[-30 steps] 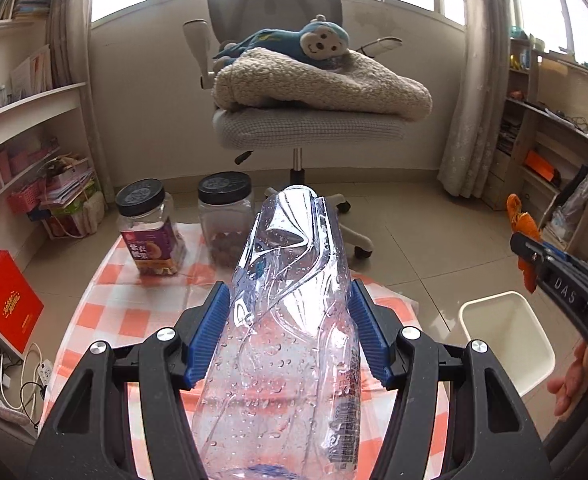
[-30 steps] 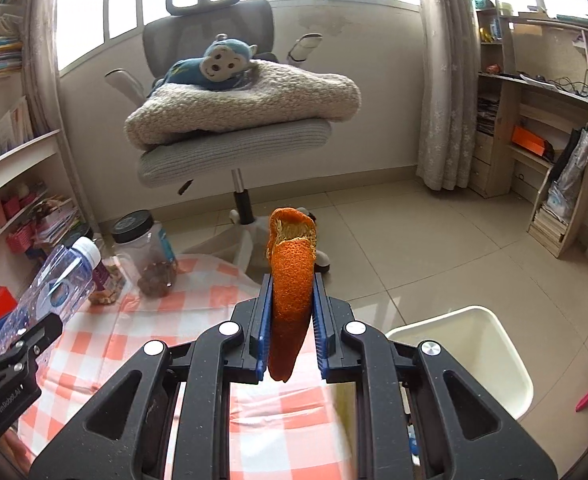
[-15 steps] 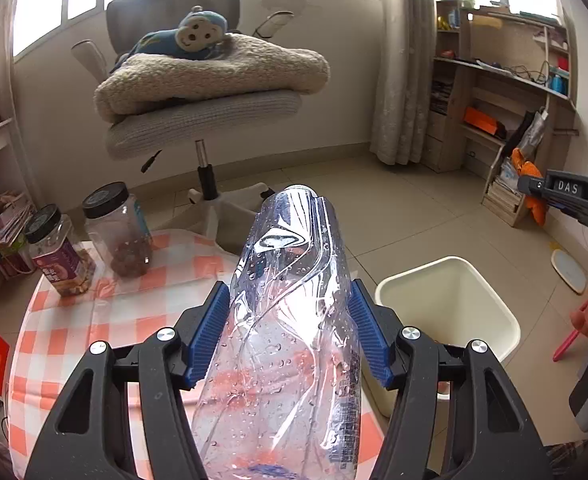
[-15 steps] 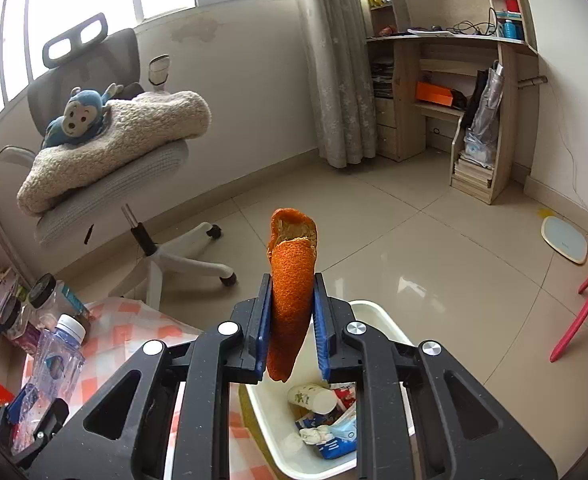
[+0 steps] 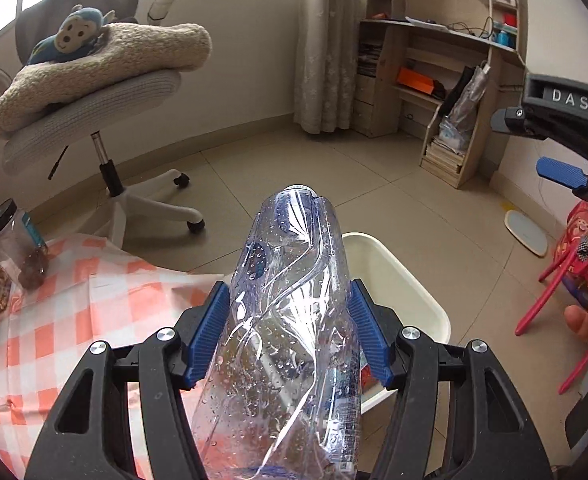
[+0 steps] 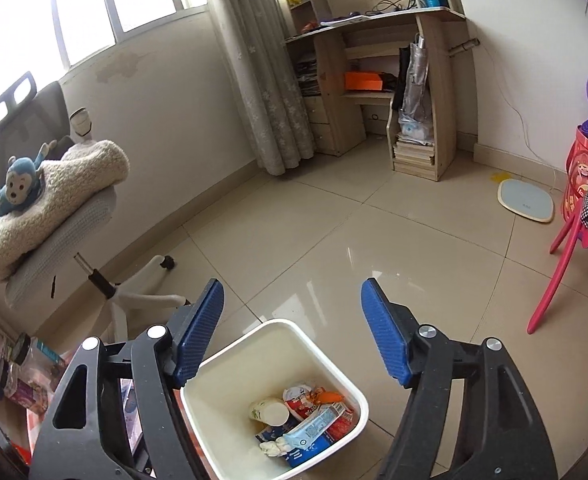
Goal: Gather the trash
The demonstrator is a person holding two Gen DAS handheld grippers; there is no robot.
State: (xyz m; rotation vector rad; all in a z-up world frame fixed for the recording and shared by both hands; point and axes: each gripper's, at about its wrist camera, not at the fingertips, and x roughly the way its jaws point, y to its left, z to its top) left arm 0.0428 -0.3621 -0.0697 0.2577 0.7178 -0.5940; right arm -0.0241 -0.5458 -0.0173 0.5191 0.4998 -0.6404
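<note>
tiled floor, white bin (image 6: 349, 390) part full of wrappers. right gripper (image 6: 292, 330) just sprung apart, empty; orange peel (image 6: 327, 397) seemingly inside. left gripper (image 5: 290, 334) clamped on crushed bottle (image 5: 290, 320), not yet binned.

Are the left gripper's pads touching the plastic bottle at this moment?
Touching. The left wrist view shows the left gripper with both blue pads pressed flat against the sides of the crumpled clear bottle, no gap on either side.

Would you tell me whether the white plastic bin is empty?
Not empty: the white plastic bin holds packaging and an orange peel.
</note>
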